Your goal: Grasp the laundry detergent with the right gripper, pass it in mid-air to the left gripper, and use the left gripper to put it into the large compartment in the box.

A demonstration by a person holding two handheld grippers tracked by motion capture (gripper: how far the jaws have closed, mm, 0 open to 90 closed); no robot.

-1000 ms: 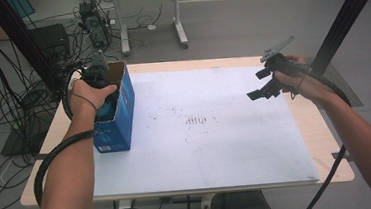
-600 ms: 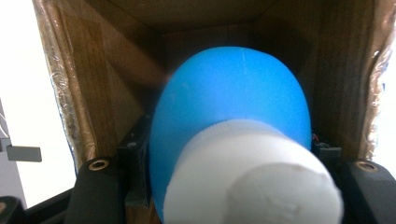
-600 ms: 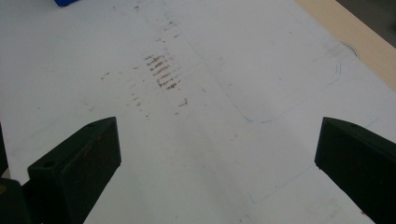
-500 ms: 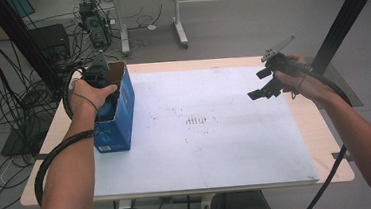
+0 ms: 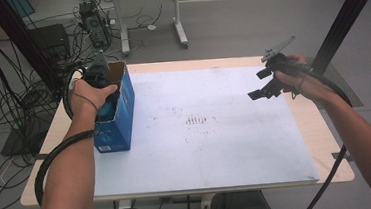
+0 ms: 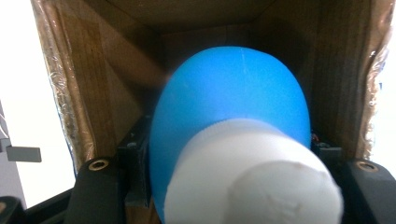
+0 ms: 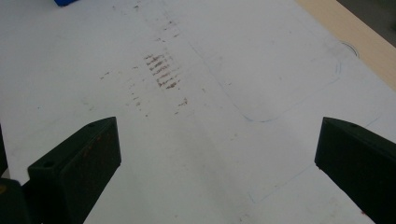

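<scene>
One blue-and-white object (image 6: pixel 233 140) inside one cardboard box (image 5: pixel 118 107)

1. A blue cardboard box (image 5: pixel 117 117) with an open top is standing upright near the table's left edge, at about nine o'clock from the white mat's centre; its brown inner walls (image 6: pixel 107 84) are showing.
2. A rounded blue plastic object with a white cylindrical neck (image 6: pixel 233 140) is sitting inside the box's opening, its blue end pointing deeper in and its white neck (image 6: pixel 257 182) facing outward.

No legible text, label or number anywhere
</scene>
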